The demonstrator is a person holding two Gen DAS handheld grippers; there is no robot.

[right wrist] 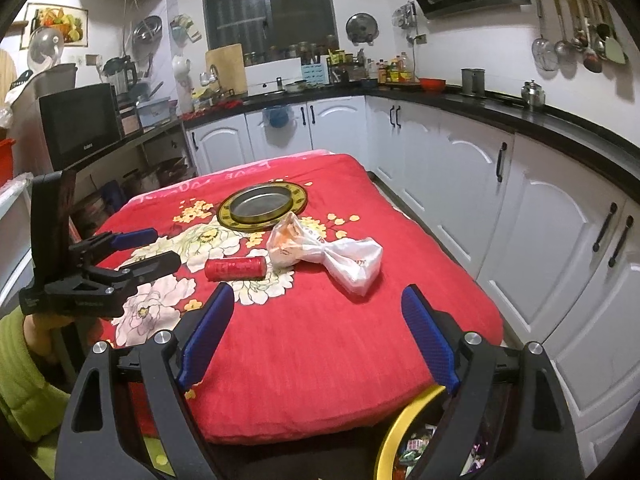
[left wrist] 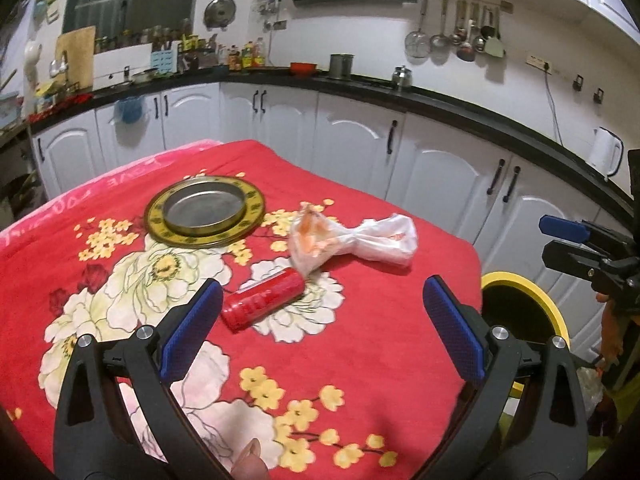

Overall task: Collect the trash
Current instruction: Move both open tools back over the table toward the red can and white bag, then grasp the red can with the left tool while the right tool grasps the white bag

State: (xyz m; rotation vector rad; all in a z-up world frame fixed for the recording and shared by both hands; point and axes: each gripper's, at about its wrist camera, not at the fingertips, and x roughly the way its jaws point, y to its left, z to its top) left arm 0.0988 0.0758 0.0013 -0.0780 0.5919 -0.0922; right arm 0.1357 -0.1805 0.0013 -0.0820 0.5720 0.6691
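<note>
A red can [left wrist: 263,299] lies on its side on the red flowered counter [left wrist: 360,352], touching a crumpled plastic bag [left wrist: 352,240] just beyond it; a yellow-rimmed bin [left wrist: 524,300] stands beside the counter's right edge. The left tool [left wrist: 322,326] hovers empty with jaws wide apart, the can just ahead and left of its centre line, its long axis running diagonally across the gap. The right tool [right wrist: 316,336] is likewise wide open and empty, nearer the bag. Judged from position, the left hand is closer to the can.
</note>
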